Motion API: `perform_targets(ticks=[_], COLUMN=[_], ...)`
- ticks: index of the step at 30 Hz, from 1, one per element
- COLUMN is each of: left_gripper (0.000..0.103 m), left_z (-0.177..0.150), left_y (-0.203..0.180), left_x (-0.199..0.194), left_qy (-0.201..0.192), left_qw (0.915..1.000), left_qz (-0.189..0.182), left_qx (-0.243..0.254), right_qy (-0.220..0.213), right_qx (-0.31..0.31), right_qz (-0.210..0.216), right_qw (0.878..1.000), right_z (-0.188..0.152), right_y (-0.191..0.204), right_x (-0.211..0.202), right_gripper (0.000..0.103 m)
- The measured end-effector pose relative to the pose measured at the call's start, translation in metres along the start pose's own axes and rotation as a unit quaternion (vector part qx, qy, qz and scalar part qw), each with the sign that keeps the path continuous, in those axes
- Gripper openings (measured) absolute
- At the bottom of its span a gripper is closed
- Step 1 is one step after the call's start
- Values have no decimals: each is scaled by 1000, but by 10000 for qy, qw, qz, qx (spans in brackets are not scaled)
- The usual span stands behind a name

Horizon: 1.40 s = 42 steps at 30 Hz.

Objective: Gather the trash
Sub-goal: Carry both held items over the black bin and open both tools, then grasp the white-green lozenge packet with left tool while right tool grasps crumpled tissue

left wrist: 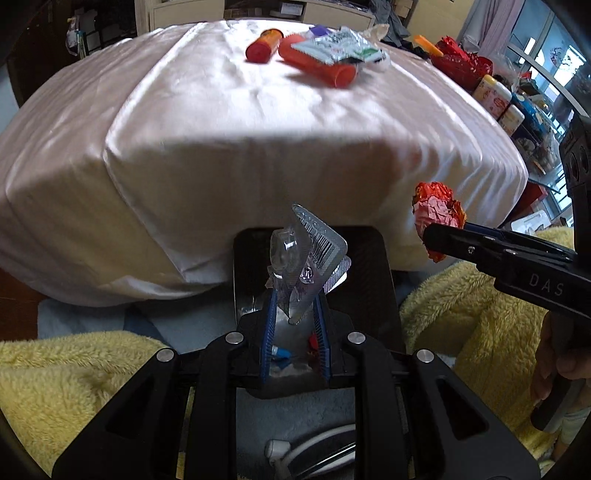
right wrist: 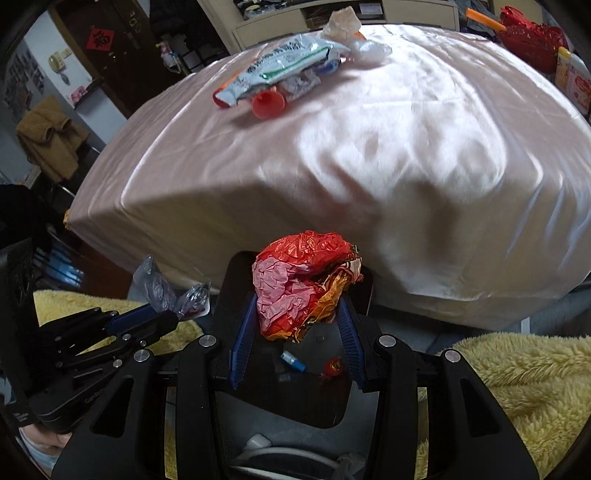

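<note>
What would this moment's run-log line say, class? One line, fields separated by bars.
left gripper: shut on clear blister pack | right gripper: shut on crumpled red wrapper | both over black bin | more trash on table

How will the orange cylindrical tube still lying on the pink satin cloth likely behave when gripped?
The orange cylindrical tube lies on its side, so it may roll if nudged. The pink satin cloth looks slick, so it could slide. A white-green foil packet rests on it and may slip off.

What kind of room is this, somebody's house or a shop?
Most likely a lived-in room at home. A table under a pale satin cloth holds wrappers, a dark door bears a red paper charm, and cream cupboards and cluttered shelves stand behind.
</note>
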<state>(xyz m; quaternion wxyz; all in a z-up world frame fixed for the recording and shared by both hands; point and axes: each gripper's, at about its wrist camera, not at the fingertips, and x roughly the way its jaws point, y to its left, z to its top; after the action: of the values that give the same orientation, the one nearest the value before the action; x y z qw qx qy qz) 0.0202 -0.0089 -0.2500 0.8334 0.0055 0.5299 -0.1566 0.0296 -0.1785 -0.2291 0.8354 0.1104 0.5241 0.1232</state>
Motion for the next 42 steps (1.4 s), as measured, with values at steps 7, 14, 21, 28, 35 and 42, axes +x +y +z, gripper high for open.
perform_targets(ticks=[7,14,21,28,35,42], left_gripper=[20,32,52,71,76,79], left_z=[-10,-9,-6,0,16,40], left_y=[3,4,2,4,10,14], left_x=[18,19,15,5,-12,-27], left_qy=[301,297,235,92,-126,-351], left_qw=[9995,9995,9997,9997,9994,9985], left_qz=[5,-7,81,241,311,428], left_qx=[19,48,30,42,15,21], right_qy=[220,262,184,-48,-375,-533], right_qx=[96,231,425,640,553,528], right_qz=[103,197,162,227,119,35], right_qw=[9997,9992,9988,9977,9977,9972], right_z=[-7,-5,-4,3,22,44], right_y=[-2,-5,-13,-20,-19,-23], right_x=[13,15,10,-5,-27,-36], right_gripper=[46,63,64,73,73,73])
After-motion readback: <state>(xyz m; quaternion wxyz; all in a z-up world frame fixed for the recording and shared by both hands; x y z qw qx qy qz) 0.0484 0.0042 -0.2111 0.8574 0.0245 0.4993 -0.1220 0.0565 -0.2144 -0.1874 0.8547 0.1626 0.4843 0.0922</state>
